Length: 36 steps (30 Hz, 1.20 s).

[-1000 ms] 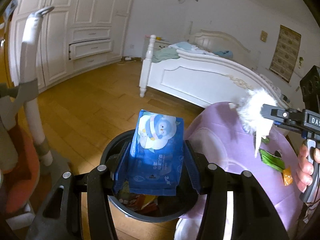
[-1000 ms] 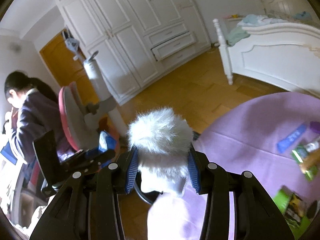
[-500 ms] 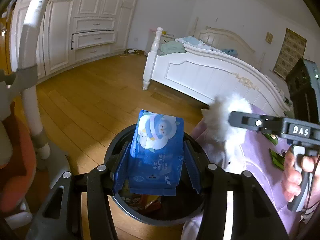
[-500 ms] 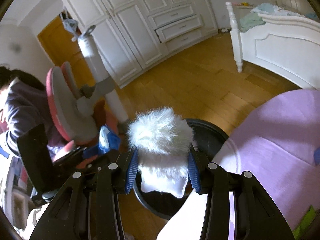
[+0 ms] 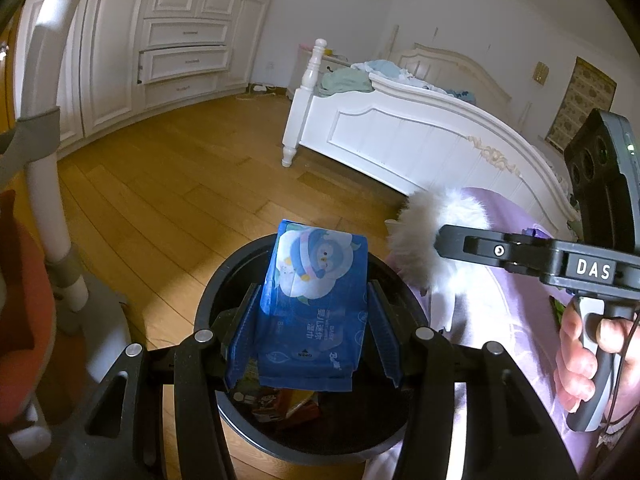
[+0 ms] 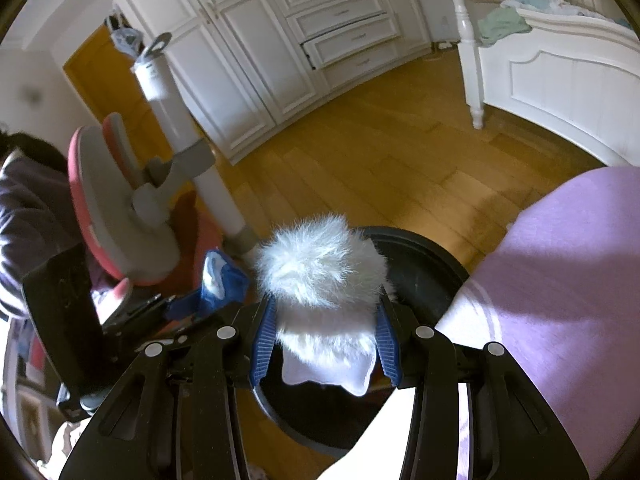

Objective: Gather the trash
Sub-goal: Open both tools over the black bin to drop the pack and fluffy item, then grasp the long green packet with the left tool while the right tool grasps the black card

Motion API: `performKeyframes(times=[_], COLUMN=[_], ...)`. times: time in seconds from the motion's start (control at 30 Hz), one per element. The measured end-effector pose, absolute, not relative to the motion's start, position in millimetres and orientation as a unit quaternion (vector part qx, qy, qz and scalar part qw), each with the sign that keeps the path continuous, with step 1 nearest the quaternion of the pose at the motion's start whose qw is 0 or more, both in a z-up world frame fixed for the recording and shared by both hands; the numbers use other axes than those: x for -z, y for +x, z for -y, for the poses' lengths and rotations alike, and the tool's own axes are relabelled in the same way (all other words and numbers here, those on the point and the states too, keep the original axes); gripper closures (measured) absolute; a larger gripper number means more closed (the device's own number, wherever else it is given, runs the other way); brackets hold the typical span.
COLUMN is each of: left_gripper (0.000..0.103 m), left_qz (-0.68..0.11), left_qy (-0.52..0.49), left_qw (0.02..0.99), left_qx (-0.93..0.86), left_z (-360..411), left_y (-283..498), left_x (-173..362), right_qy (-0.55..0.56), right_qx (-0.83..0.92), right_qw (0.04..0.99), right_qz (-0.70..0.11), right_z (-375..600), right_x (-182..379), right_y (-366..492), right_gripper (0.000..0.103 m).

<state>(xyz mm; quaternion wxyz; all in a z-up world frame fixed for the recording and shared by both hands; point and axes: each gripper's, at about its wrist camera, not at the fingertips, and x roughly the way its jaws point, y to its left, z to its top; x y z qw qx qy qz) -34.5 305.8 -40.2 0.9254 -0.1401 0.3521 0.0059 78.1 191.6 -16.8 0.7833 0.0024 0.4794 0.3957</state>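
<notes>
My left gripper (image 5: 312,312) is shut on a blue wet-wipes pack (image 5: 316,292) with a penguin picture and holds it over the open black trash bin (image 5: 212,308). Wrappers lie in the bin's bottom. My right gripper (image 6: 324,328) is shut on a white fluffy item (image 6: 320,272) and holds it over the bin's near rim (image 6: 432,248). In the left wrist view the fluffy item (image 5: 424,240) hangs at the bin's right side in the right gripper. The blue pack (image 6: 220,280) shows at left in the right wrist view.
A purple-covered round table (image 6: 560,280) stands right of the bin. A red chair (image 6: 104,208) and a white pole (image 6: 192,160) stand left of it. A white bed (image 5: 400,132) and white wardrobes (image 6: 280,40) are farther off on the wooden floor.
My right gripper has carried the fluffy item left, from over the purple table to the bin's rim. My left gripper has stayed over the bin with the blue pack.
</notes>
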Motion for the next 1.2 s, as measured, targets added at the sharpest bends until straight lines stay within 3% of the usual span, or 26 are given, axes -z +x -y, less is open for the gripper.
performKeyframes(times=[0.07,0.1,0.13,0.2,0.27,0.33,0.77,0.97,1.2], left_gripper=[0.050,0.049,0.049,0.048,0.035,0.032,0.030,0.030,0.026], left_qz=[-0.355,-0.358,-0.359,-0.363,-0.363,-0.358,-0.353,-0.359,-0.363], left_qy=[-0.139,-0.136,-0.134,-0.132,-0.133,-0.133,-0.094,-0.057,0.067], left_qw=[0.924,0.924,0.924,0.922,0.922,0.924,0.930,0.926,0.902], left_qx=[-0.004,-0.004,-0.005,-0.007,-0.010,-0.014,0.027,0.100,0.225], left_z=[-305,-305,-304,-302,-301,-301,-252,-188,-83], left_y=[-32,-31,-30,-29,-29,-31,-33,-23,-18], left_x=[42,42,42,42,41,39,14,8,7], right_qy=[0.002,0.002,0.004,0.006,0.004,0.006,0.047,0.062,0.083], right_qx=[-0.396,-0.396,-0.395,-0.394,-0.396,-0.397,-0.391,-0.359,-0.298], right_qw=[0.782,0.780,0.781,0.787,0.788,0.789,0.806,0.829,0.859], right_qz=[-0.482,-0.483,-0.483,-0.475,-0.471,-0.468,-0.442,-0.424,-0.408], right_z=[-191,-192,-192,-190,-190,-187,-116,-43,83], right_x=[19,19,19,16,13,10,-14,-25,-31], right_y=[79,79,79,79,78,78,65,67,76], right_gripper=[0.059,0.054,0.042,0.036,0.036,0.036,0.036,0.036,0.036])
